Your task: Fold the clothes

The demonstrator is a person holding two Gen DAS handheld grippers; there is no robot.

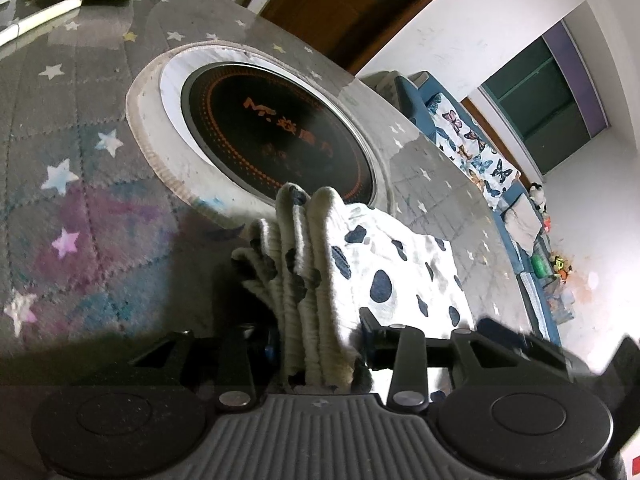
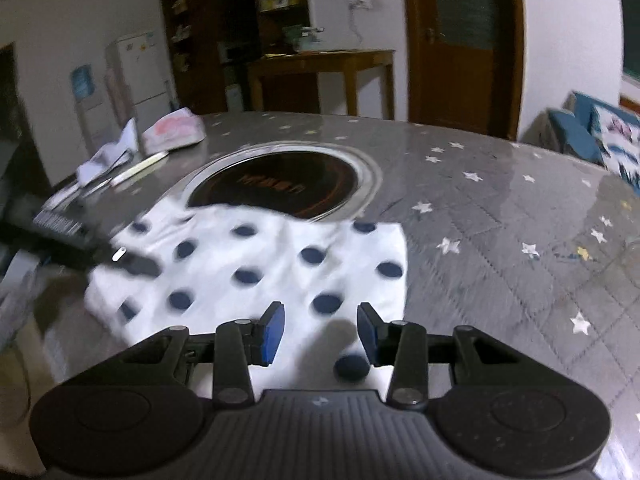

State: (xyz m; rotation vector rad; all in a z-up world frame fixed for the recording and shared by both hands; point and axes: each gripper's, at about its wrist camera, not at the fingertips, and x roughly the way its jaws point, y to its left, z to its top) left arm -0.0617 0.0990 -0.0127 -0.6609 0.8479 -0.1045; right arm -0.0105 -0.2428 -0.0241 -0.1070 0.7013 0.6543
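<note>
Left hand-held gripper (image 1: 316, 340) clamps bunched spotted garment (image 1: 384, 264); right hand-held gripper (image 2: 320, 332) parted, empty.

Each camera sits just behind its own gripper and looks forward and down along the fingers. The left gripper (image 1: 316, 344) view is very close over the spotted garment (image 1: 400, 264), facing the round dark cooktop (image 1: 276, 136) ahead. The right gripper (image 2: 320, 332) view faces the same garment and cooktop, with the star-patterned tabletop (image 2: 500, 240) spreading right. Both share these.
</note>
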